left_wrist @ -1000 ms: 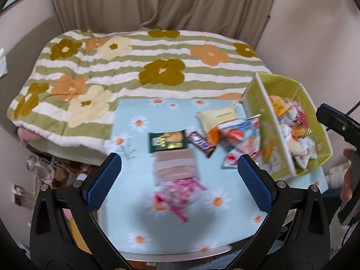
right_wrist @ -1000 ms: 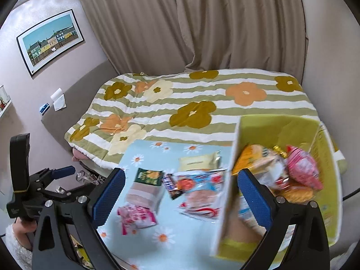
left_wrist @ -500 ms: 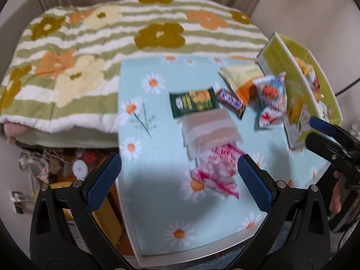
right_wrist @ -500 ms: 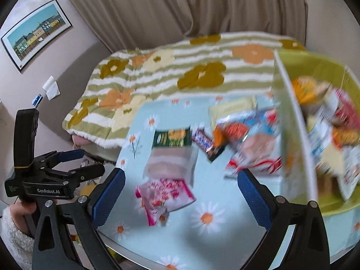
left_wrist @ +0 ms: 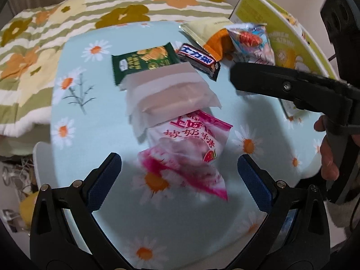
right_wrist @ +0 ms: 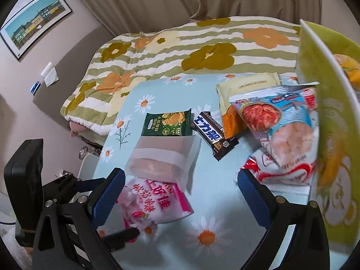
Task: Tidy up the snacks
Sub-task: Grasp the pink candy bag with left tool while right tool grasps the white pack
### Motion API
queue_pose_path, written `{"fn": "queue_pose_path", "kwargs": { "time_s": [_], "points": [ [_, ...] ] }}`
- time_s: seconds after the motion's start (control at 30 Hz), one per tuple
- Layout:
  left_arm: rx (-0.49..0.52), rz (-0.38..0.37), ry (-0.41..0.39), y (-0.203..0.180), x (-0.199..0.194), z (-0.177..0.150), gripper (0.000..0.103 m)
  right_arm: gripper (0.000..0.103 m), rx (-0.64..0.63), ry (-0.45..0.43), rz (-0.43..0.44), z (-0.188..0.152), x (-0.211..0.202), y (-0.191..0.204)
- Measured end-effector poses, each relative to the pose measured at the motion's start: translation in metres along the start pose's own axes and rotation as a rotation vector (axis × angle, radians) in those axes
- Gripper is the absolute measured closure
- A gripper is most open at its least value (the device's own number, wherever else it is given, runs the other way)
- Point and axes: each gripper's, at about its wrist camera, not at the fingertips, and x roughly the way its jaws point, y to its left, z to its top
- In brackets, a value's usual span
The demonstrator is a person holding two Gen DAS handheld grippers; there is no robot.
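Several snacks lie on the daisy-print table (left_wrist: pixel 94 121): a pink candy bag (left_wrist: pixel 189 148), a translucent wafer pack (left_wrist: pixel 171 94), a green biscuit pack (left_wrist: pixel 144 60), a dark chocolate bar (left_wrist: pixel 199 60), a pale yellow packet (left_wrist: pixel 204 30) and a blue-pink bag (left_wrist: pixel 252 40). My left gripper (left_wrist: pixel 180 171) is open, its jaws straddling the pink candy bag just above it. My right gripper (right_wrist: pixel 180 189) is open and empty, low over the table right of the pink candy bag (right_wrist: pixel 155 204). It shows side-on in the left wrist view (left_wrist: pixel 292 87).
A yellow-green snack bin (right_wrist: pixel 333 117) stands at the table's right side, with snacks inside; it also shows in the left wrist view (left_wrist: pixel 281 40). A bed with a flowered striped quilt (right_wrist: pixel 180 45) lies behind the table. The table's left edge drops to floor clutter (left_wrist: pixel 13 175).
Both grippers have come down and forward toward the table. The left one now straddles the pink candy bag. The right one has swung left, away from the bin.
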Motion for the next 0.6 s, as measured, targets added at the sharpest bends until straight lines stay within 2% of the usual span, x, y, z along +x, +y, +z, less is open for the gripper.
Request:
{"fn": "queue_pose_path", "kwargs": {
  "time_s": [0.23, 0.33, 0.4, 0.6],
  "points": [
    [0.029, 0.033, -0.006, -0.013, 0.027, -0.003, 0.001, 0.003, -0.152, 0.030, 0.060, 0.000, 0.017, -0.001],
    [0.067, 0.060, -0.020, -0.019, 0.029, -0.007, 0.010, 0.003, -0.241, 0.049, 0.061, 0.000, 0.022, 0.002],
    [0.097, 0.103, -0.025, -0.023, 0.029, -0.007, 0.021, 0.003, -0.274, 0.064, 0.067, 0.002, 0.025, 0.002],
    [0.074, 0.090, -0.038, -0.015, 0.024, -0.008, 0.032, 0.003, -0.376, 0.090, 0.065, 0.007, 0.033, 0.014]
  ]
}}
